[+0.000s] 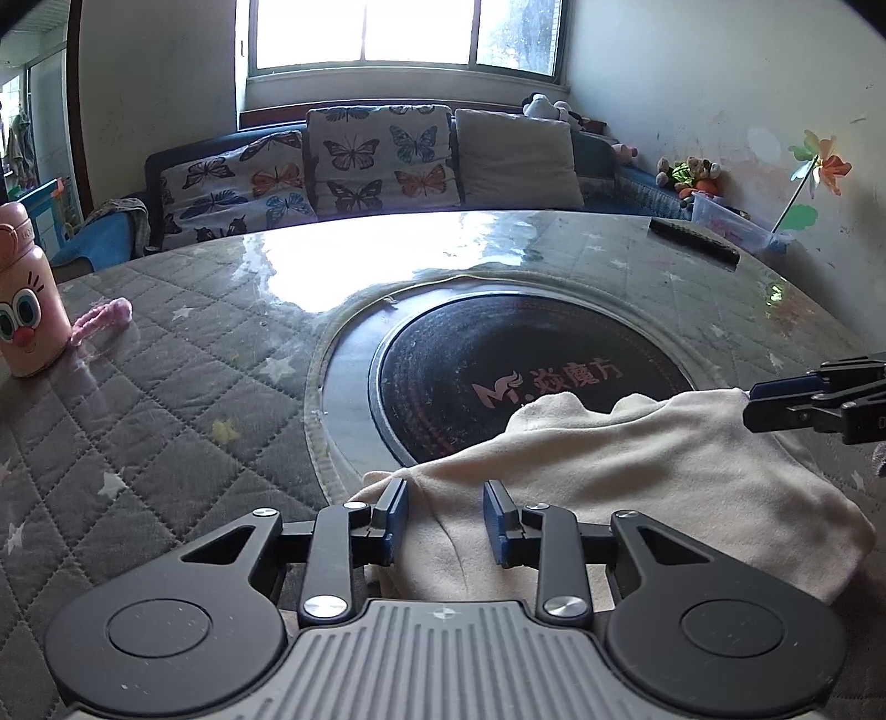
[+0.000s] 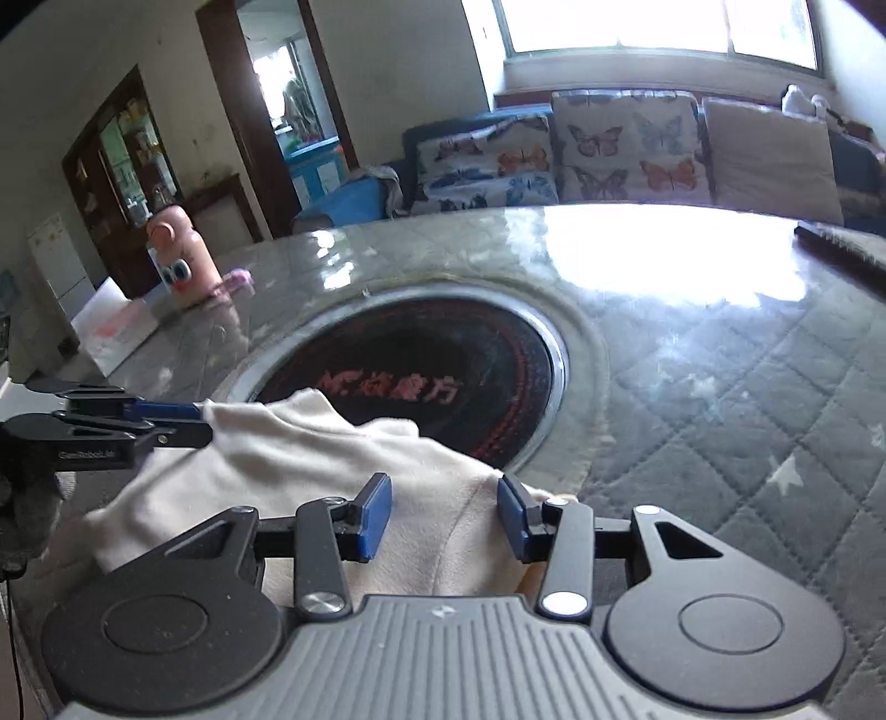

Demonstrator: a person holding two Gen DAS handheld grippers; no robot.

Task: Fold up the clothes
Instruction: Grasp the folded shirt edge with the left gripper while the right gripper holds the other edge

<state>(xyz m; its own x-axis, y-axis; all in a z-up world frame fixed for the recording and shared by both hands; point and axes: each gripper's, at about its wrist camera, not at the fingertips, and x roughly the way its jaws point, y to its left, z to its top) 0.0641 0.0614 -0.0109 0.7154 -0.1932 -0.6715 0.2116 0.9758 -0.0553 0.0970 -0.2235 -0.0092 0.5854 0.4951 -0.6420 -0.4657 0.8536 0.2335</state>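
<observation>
- Quilted grey padding under a glossy clear cover forms the table (image 1: 166, 387) on which the work is done; a round black cooktop (image 1: 498, 354) is set into its middle.
- A cream garment (image 1: 637, 476) is laid at the near edge of the table, its far edge lapping over the cooktop rim.
- The left gripper (image 1: 446, 518) is held low over the near-left part of the garment. Its jaws are seen partly open, with cloth lying between and beneath the blue pads; no pinch can be confirmed.
- The right gripper (image 2: 443, 518) is placed over the near-right part of the garment. Its jaws are likewise seen apart, straddling a raised ridge of cloth without pressing on it.
- In each wrist view the other gripper is seen from the side at a garment corner; from that angle a grip cannot be told.
- The step in hand is judged to be the taking-up of two points on the near edge ahead of a fold. The garment appears bunched and not yet neatly folded.
- The next move calls for both jaws to be closed on the cloth, and the edge to be lifted evenly and carried across.
- A pink cartoon bottle (image 1: 25, 293) is stood well apart at the far left, with a pink strap (image 1: 102, 318) beside it.
- A sofa with butterfly cushions (image 1: 382, 160) is seen beyond the table, under a bright window (image 1: 398, 33).
</observation>
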